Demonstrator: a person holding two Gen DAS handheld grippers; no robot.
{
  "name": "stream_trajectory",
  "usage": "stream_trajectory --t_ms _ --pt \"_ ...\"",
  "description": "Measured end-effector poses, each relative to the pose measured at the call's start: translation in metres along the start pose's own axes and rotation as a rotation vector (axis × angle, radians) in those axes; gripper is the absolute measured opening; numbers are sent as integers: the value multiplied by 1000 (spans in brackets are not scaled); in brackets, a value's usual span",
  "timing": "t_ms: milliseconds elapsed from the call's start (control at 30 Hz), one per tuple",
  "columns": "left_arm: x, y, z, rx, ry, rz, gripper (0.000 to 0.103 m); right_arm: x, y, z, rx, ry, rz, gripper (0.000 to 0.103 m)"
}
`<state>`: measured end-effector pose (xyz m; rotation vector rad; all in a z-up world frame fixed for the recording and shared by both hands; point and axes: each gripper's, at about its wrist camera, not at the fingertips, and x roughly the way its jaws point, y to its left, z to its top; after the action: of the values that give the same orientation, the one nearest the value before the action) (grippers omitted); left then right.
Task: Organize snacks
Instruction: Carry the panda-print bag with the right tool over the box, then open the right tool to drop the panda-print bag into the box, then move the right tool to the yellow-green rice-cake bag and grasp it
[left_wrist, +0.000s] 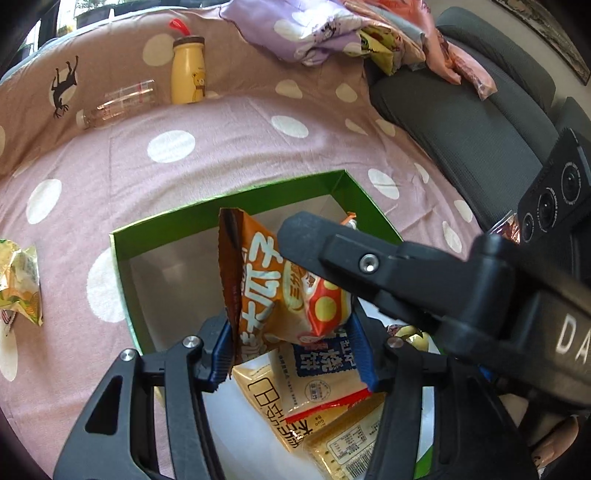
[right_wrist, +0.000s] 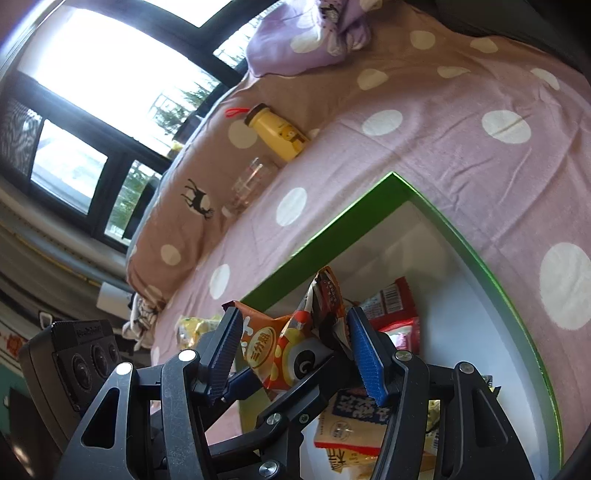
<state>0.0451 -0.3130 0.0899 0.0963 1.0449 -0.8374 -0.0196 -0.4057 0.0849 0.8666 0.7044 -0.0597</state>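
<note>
An orange snack bag (left_wrist: 273, 284) hangs above the green box (left_wrist: 229, 201). My left gripper (left_wrist: 291, 354) is shut on the bag's lower part between its blue pads. My right gripper (right_wrist: 291, 347) straddles the same orange bag (right_wrist: 291, 350) with a gap on each side, so it is open. The right gripper's arm crosses the left wrist view (left_wrist: 406, 273) in front of the bag. Inside the green box (right_wrist: 461, 243) lie several cracker packets (left_wrist: 321, 384) and a red packet (right_wrist: 391, 302).
A yellow bottle (left_wrist: 187, 72) and a clear glass (left_wrist: 118, 101) lie on the spotted pink cover (left_wrist: 184, 147). A green-yellow bag (left_wrist: 20, 280) lies at the left. A grey chair (left_wrist: 461, 125) with more packets stands at the right. A lilac cloth (left_wrist: 303, 26) is heaped at the back.
</note>
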Motion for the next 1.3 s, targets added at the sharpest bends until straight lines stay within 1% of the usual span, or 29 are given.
stream_trajectory --t_ms 200,300,400,467,533,567,600,633,733,767,833,900,1033,1100,1167,1233,1300 --pt "13 -1 -1 -15 39 -16 55 5 -9 1 26 7 -63 62" --pt "13 -1 -2 -28 35 -35 56 3 -11 1 31 0 -76 62" --pt "9 -1 -5 -27 25 -36 59 -1 -12 1 35 -9 -89 62" --pt "1 -1 -7 -25 11 -36 62 -5 -12 1 37 -23 -99 62" --pt "-10 3 -10 -33 -15 -39 71 -10 -11 1 40 -39 -101 62" --pt "-18 5 -12 -39 -33 -43 74 -13 -10 0 38 -49 -101 64" --pt "-27 9 -15 -48 -51 -46 79 -16 -8 0 32 -60 -101 67" --pt "-35 13 -18 -58 -68 -47 82 -18 -6 0 25 -71 -100 70" --pt "-65 31 -33 -97 -123 -35 83 -25 2 -3 -2 -96 -92 71" --pt "-74 39 -39 -111 -138 -25 84 -27 6 -4 -10 -104 -92 71" --pt "-94 61 -54 -158 -169 21 93 -28 12 -7 -25 -118 -94 78" --pt "-110 78 -69 -196 -187 73 93 -29 21 -11 -49 -129 -100 80" --pt "-146 125 -105 -299 -220 195 93 -27 42 -22 -109 -139 -113 80" --pt "-161 145 -119 -342 -236 233 93 -25 54 -29 -144 -141 -108 80" --pt "-175 167 -136 -396 -268 273 93 -22 67 -39 -177 -139 -92 80" --pt "-182 188 -150 -446 -290 309 93 -16 79 -48 -203 -128 -88 80" --pt "-183 209 -163 -506 -285 332 93 -8 95 -58 -242 -109 -97 80"
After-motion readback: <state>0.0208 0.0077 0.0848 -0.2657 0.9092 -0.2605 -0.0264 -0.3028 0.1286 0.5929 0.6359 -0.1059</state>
